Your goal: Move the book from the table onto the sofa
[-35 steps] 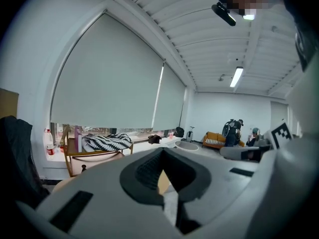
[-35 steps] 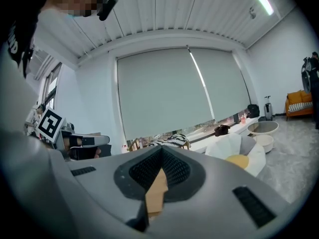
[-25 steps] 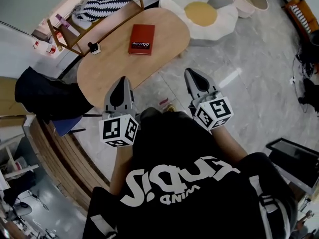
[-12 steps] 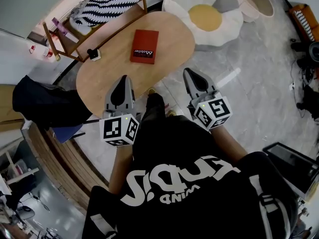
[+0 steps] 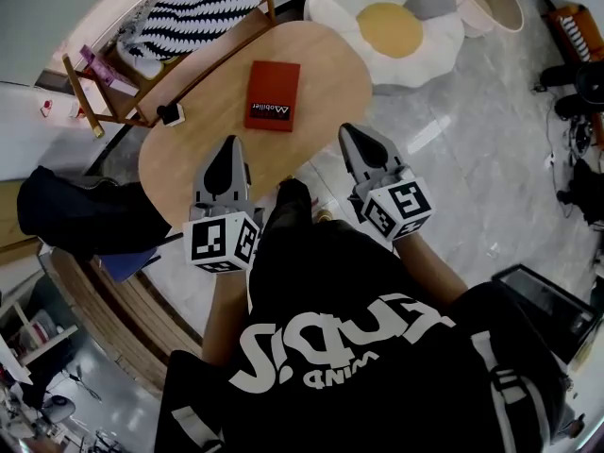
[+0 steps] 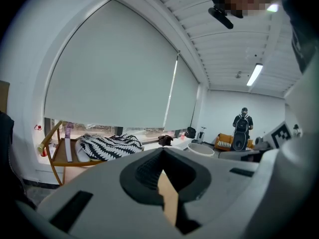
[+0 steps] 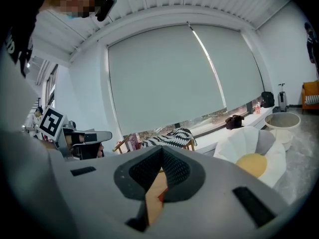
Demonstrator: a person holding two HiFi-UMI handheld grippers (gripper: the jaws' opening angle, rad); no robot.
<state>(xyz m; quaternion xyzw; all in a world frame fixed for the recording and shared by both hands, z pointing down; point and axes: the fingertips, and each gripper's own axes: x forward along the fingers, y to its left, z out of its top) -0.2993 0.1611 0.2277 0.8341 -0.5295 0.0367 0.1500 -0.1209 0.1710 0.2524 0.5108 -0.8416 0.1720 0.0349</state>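
- Book: a thin rectangular volume with a plain red cover and white lettering along the short edge nearest the person; the cover is shut
- Book position: it lies flat on the oval wooden table, toward the table's far half, with bare tabletop on all sides of it and nothing touching it
- Left gripper: held over the near part of the table, pointing toward the book and well apart from it; in the left gripper view the jaws are pressed together with nothing between them
- Right gripper: held at the table's near right edge, also short of the book; in the right gripper view the jaws are fully closed and hold nothing, and a sliver of wood and red shows through the notch beyond them
- White seat with a yellow centre: it stands on the floor just past the far right end of the table
- Black-and-white striped cushion: it rests on a wooden rack beyond the table's far left side
- Small dark object: it sits on the table near the left edge, apart from the book; its type cannot be determined
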